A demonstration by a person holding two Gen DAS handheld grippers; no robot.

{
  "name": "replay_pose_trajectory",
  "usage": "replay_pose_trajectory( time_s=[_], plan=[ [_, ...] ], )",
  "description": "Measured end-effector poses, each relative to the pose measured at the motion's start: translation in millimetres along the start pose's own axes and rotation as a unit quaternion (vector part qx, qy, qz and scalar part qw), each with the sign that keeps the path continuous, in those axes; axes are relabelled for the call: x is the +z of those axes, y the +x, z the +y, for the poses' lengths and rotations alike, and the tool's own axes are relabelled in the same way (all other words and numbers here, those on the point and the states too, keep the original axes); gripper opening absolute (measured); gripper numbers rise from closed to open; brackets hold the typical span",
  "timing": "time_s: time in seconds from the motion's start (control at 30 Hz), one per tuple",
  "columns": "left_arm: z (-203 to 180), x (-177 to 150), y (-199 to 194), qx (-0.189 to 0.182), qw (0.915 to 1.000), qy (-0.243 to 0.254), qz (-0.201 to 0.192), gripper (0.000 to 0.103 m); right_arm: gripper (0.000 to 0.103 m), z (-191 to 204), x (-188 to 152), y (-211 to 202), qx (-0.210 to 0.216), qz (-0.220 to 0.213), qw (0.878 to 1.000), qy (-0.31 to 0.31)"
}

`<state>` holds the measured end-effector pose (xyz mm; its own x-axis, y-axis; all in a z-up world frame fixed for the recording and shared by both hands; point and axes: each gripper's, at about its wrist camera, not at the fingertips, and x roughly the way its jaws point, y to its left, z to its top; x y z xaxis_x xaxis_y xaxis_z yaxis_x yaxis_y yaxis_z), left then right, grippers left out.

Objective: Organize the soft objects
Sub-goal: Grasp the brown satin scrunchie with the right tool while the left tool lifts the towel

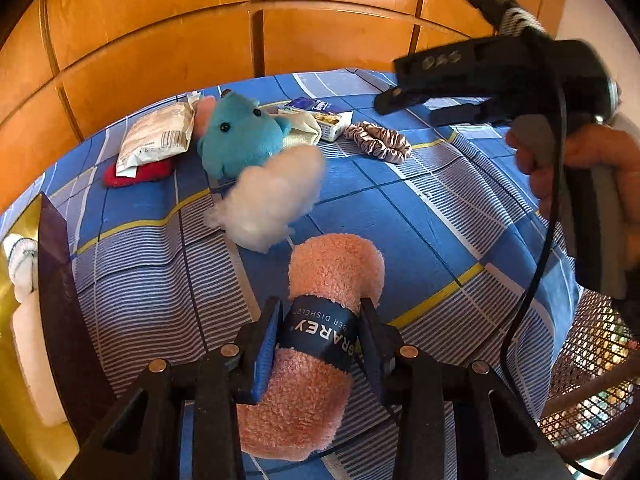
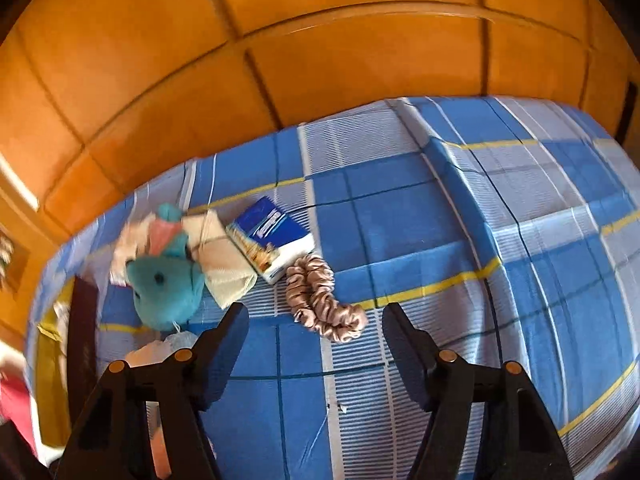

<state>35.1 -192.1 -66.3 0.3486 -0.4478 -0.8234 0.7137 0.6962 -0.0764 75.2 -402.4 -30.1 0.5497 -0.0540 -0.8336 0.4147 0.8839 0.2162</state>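
My left gripper (image 1: 320, 312) is shut on a rolled pink fluffy dishcloth (image 1: 332, 264), its pads pressing on the roll's dark paper band, just above the blue checked bedspread (image 1: 400, 208). My right gripper (image 2: 316, 316) is open with nothing between its fingers. It hovers over the bed just short of a beige satin scrunchie (image 2: 320, 304). In the left wrist view the right gripper (image 1: 416, 110) hangs at the upper right, held by a person's hand (image 1: 600, 160), with the scrunchie (image 1: 380, 140) below it. A teal plush toy (image 1: 240, 136) and a white tuft of stuffing (image 1: 276, 192) lie farther back.
A dark-walled box with a gold lining (image 1: 52, 280) stands at the left and holds white socks (image 1: 20, 256). A sealed packet (image 1: 156, 136), a red soft item (image 1: 136, 174), a cream cloth (image 2: 226, 264) and a blue pack (image 2: 272, 236) lie near the plush. Wooden wardrobe doors (image 1: 200, 40) rise behind the bed.
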Motion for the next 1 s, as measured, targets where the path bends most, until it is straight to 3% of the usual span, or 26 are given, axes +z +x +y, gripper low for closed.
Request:
replay_pose_trajectory(
  time_s=[0.23,0.33,0.37,0.63,0.77,1.0],
  plan=[
    [7.1,-3.5,-1.8,-0.014,0.9996,-0.023,-0.006,0.039,0.067,40.5,6.5,44.5,-0.080,0.046,0.987,-0.132],
    [10.1,-4.1,-3.9,-0.019,0.9993,-0.031,-0.008,0.039,0.038,39.8,6.8,68.0,-0.112,0.076,0.980,-0.145],
    [11.3,-4.6,-5.8,-0.021,0.9992,-0.033,-0.009,0.038,0.021,38.1,6.0,70.9,-0.114,0.081,0.980,-0.143],
    [17.0,-13.4,-32.2,-0.033,0.9983,-0.044,-0.020,0.037,0.017,39.7,-28.8,42.9,-0.032,0.080,0.986,-0.144],
    [23.2,-17.9,-55.0,-0.040,0.9970,-0.057,-0.034,0.037,0.018,38.5,-40.5,46.7,-0.031,0.083,0.984,-0.154],
    [62.6,-18.4,-108.5,-0.049,0.9864,-0.132,-0.085,0.037,0.019,32.0,-41.5,49.3,-0.011,0.079,0.987,-0.141]
  ],
)
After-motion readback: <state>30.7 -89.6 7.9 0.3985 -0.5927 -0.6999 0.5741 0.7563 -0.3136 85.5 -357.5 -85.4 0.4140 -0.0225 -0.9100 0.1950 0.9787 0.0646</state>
